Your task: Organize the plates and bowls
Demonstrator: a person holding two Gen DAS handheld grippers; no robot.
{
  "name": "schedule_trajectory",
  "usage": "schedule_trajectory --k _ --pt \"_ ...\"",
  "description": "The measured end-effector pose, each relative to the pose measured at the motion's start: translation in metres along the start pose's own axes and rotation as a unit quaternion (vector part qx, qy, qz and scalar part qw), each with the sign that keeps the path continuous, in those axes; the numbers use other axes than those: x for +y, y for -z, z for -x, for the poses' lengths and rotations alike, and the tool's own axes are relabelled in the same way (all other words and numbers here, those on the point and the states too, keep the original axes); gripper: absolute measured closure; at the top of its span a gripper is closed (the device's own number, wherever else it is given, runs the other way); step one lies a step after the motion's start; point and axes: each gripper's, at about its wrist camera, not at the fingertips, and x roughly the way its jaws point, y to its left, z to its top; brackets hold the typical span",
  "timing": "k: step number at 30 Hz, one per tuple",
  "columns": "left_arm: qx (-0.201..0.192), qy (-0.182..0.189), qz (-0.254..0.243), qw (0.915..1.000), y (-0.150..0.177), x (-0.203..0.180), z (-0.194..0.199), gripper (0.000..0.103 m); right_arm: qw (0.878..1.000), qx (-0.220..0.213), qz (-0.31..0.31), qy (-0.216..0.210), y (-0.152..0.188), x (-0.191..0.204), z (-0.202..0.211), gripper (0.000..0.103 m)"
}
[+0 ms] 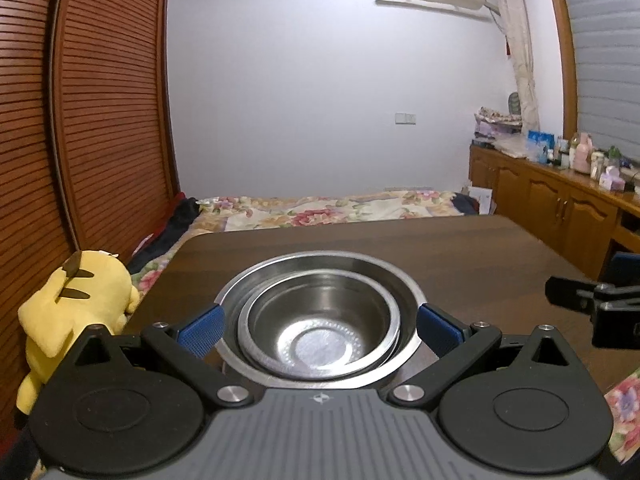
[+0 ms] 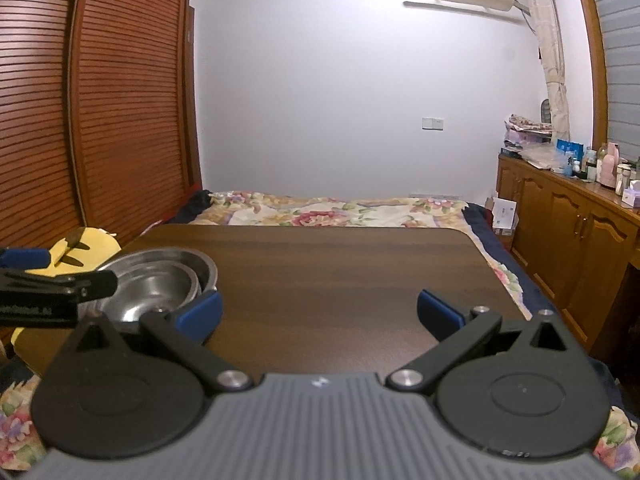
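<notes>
Stacking looks done: a small steel bowl (image 1: 320,328) sits nested inside a larger bowl (image 1: 384,276) near the table's (image 1: 460,248) front left corner. The left gripper (image 1: 319,326) is spread wide, its fingers flanking the stack, seemingly not touching. The right gripper (image 2: 319,312) is spread over bare table, empty. Next likely means backing away cleanly

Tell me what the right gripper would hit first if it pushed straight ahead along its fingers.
Probably nothing on the table: the open right gripper points over bare brown table. The nested steel bowls sit off to its left, outside the line. Past the far edge lies the floral bedspread, though depth there is unclear.
</notes>
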Motion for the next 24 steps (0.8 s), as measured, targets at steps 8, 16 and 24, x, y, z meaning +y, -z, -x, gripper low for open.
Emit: schedule_trajectory --k 8,16,24 --pt "0.006 -0.001 0.005 1.0 0.004 0.004 -0.002 0.0 1.0 0.004 -0.003 0.003 0.012 0.0 -0.001 0.0" --pt "0.009 -0.002 0.006 0.9999 0.007 0.006 -0.004 0.0 1.0 0.002 -0.006 0.008 0.014 -0.002 0.001 0.0" --pt "0.008 -0.003 0.006 0.9999 0.008 0.007 -0.005 0.0 1.0 0.003 -0.008 0.009 0.014 -0.003 0.001 0.0"
